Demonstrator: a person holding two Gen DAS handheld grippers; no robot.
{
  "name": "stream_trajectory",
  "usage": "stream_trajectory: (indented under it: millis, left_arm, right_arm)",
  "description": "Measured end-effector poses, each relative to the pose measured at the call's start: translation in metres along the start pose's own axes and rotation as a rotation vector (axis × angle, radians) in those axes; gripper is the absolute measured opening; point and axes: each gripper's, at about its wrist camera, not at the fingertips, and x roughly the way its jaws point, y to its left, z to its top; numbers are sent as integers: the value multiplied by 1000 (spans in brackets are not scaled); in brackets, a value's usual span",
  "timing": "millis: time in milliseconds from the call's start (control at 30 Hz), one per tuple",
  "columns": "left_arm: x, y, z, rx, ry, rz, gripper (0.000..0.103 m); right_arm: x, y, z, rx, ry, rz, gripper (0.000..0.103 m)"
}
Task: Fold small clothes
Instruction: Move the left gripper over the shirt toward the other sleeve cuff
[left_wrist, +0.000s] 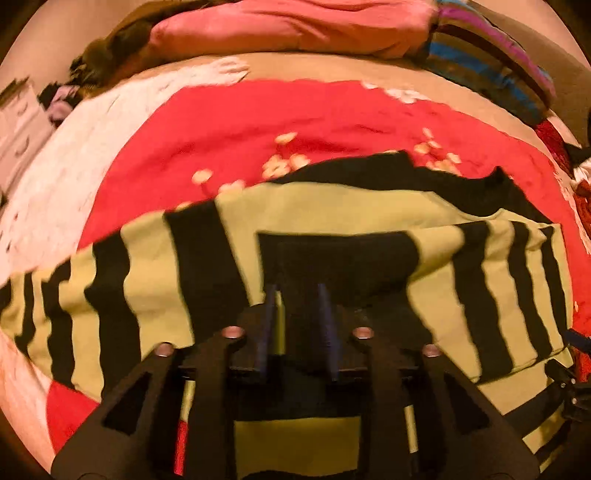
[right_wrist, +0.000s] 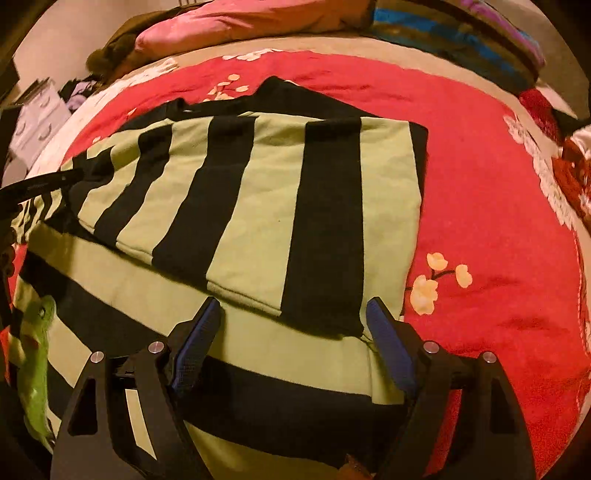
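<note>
A green-and-black striped top (right_wrist: 258, 206) lies on a red flowered bedspread (right_wrist: 480, 206), one part folded over the rest. My right gripper (right_wrist: 293, 314) is open, its blue pads either side of the folded flap's near edge, just above the cloth. In the left wrist view the same top (left_wrist: 332, 221) spreads across the bed. My left gripper (left_wrist: 297, 290) has its blue pads close together with a narrow gap, and black cloth lies between and over them. The left gripper's tip shows at the far left of the right wrist view (right_wrist: 55, 181).
Pink pillows (left_wrist: 295, 29) and a striped cushion (left_wrist: 491, 62) lie at the head of the bed. A white drawer unit (left_wrist: 18, 125) stands off the left side. Red and white clothes (right_wrist: 569, 162) are heaped at the right edge.
</note>
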Motion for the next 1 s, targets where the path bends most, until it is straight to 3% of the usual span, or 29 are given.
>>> stream_trajectory:
  millis: [67, 233, 400, 500, 600, 700, 833, 1000]
  left_arm:
    - [-7, 11, -2, -40, -12, -10, 34]
    - [-52, 22, -1, -72, -123, 24, 35]
    - [-84, -24, 0, 57, -201, -58, 35]
    - [-69, -55, -1, 138, -165, -99, 35]
    - [-30, -75, -5, 192, -82, -50, 35]
    - [7, -71, -12, 176, 24, -6, 38]
    - [18, -61, -16, 129, 27, -44, 40]
    - [21, -58, -15, 122, 18, -57, 42]
  right_arm:
    - [-6, -3, -2, 15, -11, 25, 80]
    - [-35, -24, -3, 127, -99, 97, 80]
    - [-48, -37, 13, 155, -165, 50, 80]
    - [-45, -42, 27, 147, -176, 34, 80]
    - [-37, -40, 45, 115, -179, 10, 80]
    - [-24, -36, 61, 78, -166, 0, 80]
    - [-7, -29, 80, 38, -144, 8, 80]
    - [37, -32, 100, 32, -47, -55, 80]
